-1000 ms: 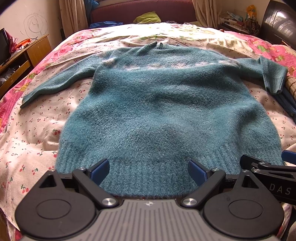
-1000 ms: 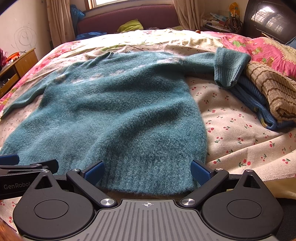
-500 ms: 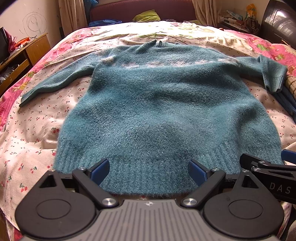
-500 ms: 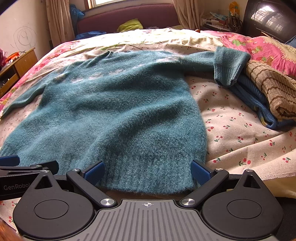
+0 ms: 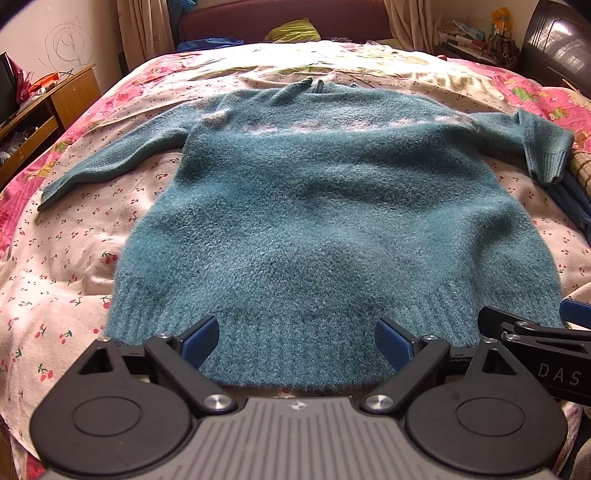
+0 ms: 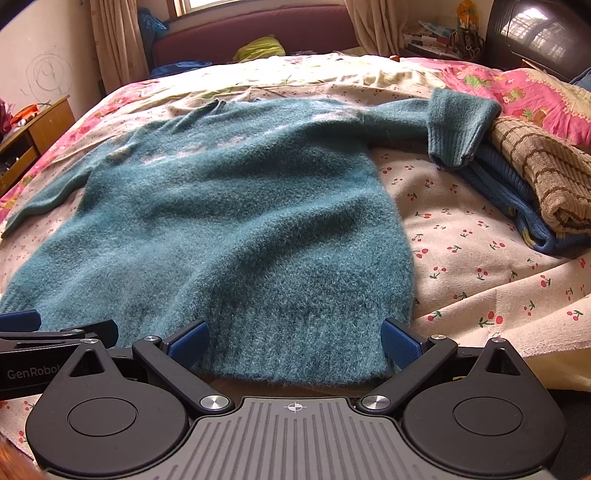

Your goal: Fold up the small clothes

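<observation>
A fuzzy teal sweater [image 5: 325, 206] [image 6: 229, 221] lies flat on the bed, hem toward me and collar far. Its left sleeve [image 5: 110, 162] stretches out to the left. The right sleeve's cuff [image 6: 458, 125] rests on a pile of clothes. My left gripper [image 5: 297, 341] is open, its blue pads on either side of the left part of the ribbed hem. My right gripper [image 6: 295, 341] is open as well, straddling the hem's right corner. Neither holds any cloth. Each gripper shows at the edge of the other's view.
The bed carries a cherry-print sheet [image 6: 472, 236] and a pink floral cover [image 5: 532, 88]. A folded blue garment [image 6: 517, 199] and a brown striped one [image 6: 546, 170] are stacked at the right. A wooden cabinet [image 5: 44, 107] stands left of the bed, a dark headboard [image 6: 258, 33] beyond.
Both grippers have eased back and slightly up, so a little more of the hem and sheet shows. The sweater has not moved and both grippers stay open.
</observation>
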Available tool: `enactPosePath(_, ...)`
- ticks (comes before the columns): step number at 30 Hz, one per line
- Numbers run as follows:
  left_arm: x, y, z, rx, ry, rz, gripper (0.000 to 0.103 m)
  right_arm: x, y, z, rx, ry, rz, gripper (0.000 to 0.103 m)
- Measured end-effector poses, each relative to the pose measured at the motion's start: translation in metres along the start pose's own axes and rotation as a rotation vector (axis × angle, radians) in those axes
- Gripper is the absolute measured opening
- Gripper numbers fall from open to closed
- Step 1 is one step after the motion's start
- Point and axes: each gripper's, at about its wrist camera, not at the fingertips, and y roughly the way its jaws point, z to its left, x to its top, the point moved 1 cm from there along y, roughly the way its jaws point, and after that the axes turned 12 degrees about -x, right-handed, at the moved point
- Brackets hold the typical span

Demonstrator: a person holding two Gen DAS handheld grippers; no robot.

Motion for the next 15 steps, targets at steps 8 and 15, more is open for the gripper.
enactPosePath(8,0.0005,0.0004,0.0000,-0.003,-0.001,0.001,0.099,-0.0014,0.0047,-0.0015,-0.001,0.001,0.002,0.100)
enactPosePath(15,0.0003,0.0003,-0.0010,-0.010,0.004,0.005,0.095,-0.0008,-0.0001,0.0015,0.002,-0.005,-0.004,0.100)
